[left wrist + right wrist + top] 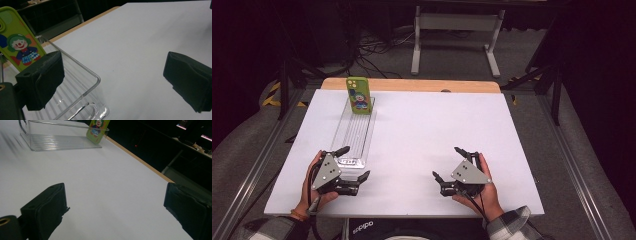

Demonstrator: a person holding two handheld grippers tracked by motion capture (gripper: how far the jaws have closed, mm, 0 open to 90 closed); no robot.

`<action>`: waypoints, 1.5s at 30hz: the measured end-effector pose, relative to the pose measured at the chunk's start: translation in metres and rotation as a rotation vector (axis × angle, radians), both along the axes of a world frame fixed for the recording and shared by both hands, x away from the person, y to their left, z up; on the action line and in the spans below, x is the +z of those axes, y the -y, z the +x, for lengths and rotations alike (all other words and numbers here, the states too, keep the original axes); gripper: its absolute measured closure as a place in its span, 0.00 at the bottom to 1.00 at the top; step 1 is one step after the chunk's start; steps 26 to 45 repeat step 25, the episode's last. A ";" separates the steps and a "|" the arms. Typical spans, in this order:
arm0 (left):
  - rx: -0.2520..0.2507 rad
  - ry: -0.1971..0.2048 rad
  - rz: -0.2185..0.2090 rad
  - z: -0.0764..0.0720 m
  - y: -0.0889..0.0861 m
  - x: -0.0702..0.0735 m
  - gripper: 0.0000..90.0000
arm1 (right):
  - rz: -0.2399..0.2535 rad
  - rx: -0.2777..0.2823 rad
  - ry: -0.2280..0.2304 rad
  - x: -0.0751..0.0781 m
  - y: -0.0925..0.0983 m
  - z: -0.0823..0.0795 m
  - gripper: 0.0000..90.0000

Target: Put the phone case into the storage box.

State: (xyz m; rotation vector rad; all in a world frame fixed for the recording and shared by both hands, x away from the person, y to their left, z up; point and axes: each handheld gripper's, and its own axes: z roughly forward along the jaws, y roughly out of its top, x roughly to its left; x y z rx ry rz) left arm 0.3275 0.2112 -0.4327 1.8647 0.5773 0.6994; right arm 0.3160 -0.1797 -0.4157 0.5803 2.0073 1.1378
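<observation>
A long clear plastic bin (354,132) lies on the left half of the white table (432,130). A green phone case with a clown picture (359,96) stands upright at the bin's far end, leaning on its wall. My left gripper (357,161) is open at the bin's near end. In the left gripper view the bin (83,75) has its near corner between the jaws, and the phone case (20,47) shows behind the left one. My right gripper (446,161) is open over bare table at the near right, holding nothing. The right gripper view has the bin (57,140) and phone case (97,130) far off.
A wooden strip (412,85) runs along the table's far edge. Beyond it are a white desk frame (457,40) and cables on the floor (372,52). Metal rails (257,165) flank the table. The right half of the white surface is bare.
</observation>
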 end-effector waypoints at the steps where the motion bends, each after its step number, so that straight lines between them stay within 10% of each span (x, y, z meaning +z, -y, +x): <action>1: 0.000 -0.003 0.002 0.000 0.000 0.000 0.05 | -0.002 -0.001 0.002 0.000 0.000 0.000 0.06; 45: 0.009 0.006 0.017 0.002 0.000 0.001 0.05 | 0.015 -0.025 0.016 0.003 0.005 0.000 0.07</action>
